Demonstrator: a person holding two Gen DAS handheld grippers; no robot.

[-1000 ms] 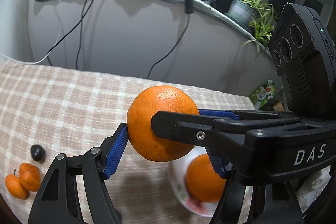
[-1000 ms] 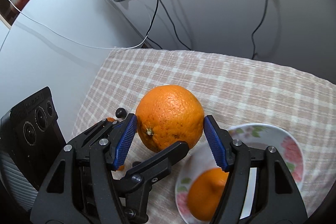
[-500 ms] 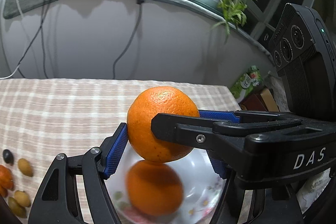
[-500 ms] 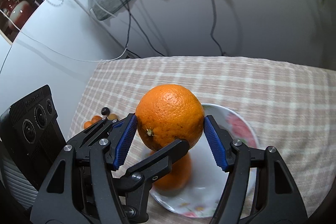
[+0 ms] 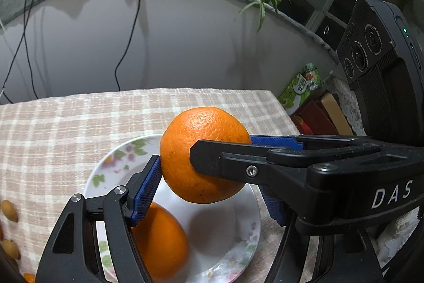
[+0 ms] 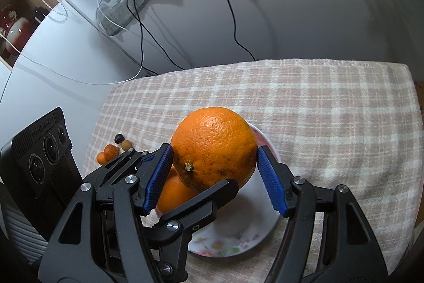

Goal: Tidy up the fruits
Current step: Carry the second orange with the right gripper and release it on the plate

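Both grippers are shut on one large orange (image 5: pixel 204 154), held in the air above a white flowered plate (image 5: pixel 116 163). My left gripper (image 5: pixel 209 177) grips its sides with blue pads; the right gripper's finger crosses in front of it. In the right wrist view my right gripper (image 6: pixel 214 177) grips the same orange (image 6: pixel 214 147) over the plate (image 6: pixel 238 238). A second orange (image 5: pixel 159 240) lies on the plate, partly hidden; it also shows in the right wrist view (image 6: pixel 172 192).
The table wears a checked cloth (image 6: pixel 318 110). Small fruits, orange, tan and dark, lie at its left (image 6: pixel 114 150). A wall with hanging cables (image 6: pixel 233 17) stands behind. Boxes (image 5: pixel 304 86) sit past the table's right edge.
Both grippers moved right with the orange; it now hangs over the plate. The small fruits have slid to the left edge of view.
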